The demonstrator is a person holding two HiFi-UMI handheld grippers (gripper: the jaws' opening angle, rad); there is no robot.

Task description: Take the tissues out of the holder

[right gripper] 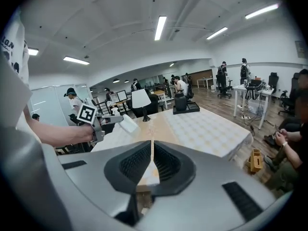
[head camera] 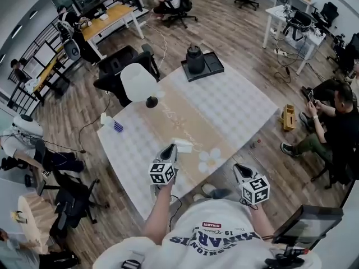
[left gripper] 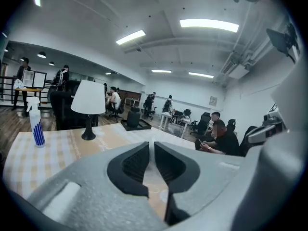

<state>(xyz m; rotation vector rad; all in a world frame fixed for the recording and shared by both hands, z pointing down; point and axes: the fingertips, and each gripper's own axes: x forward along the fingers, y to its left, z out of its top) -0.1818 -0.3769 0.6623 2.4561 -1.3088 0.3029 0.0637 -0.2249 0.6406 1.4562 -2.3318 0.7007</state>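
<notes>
My left gripper [head camera: 171, 148] hovers over the near part of the table [head camera: 241, 102], shut on a white folded tissue [head camera: 184, 146] that sticks out past its tips. The right gripper view shows that grip from the side: the left gripper [right gripper: 113, 120] pinches the tissue [right gripper: 126, 124] above the cloth. In its own view the left gripper [left gripper: 153, 146] shows only a thin slit between the jaws. My right gripper [head camera: 239, 167] is off the table's near corner, shut and empty; its tips [right gripper: 152, 146] meet. I see no tissue holder on the table.
A white-shaded lamp [head camera: 138, 83] and a spray bottle [head camera: 115, 125] stand at the table's left side. At the far end a black pot [head camera: 196, 59] sits on a dark tray. A small wooden box [head camera: 289, 117] lies on the floor to the right, near a seated person [head camera: 336, 125].
</notes>
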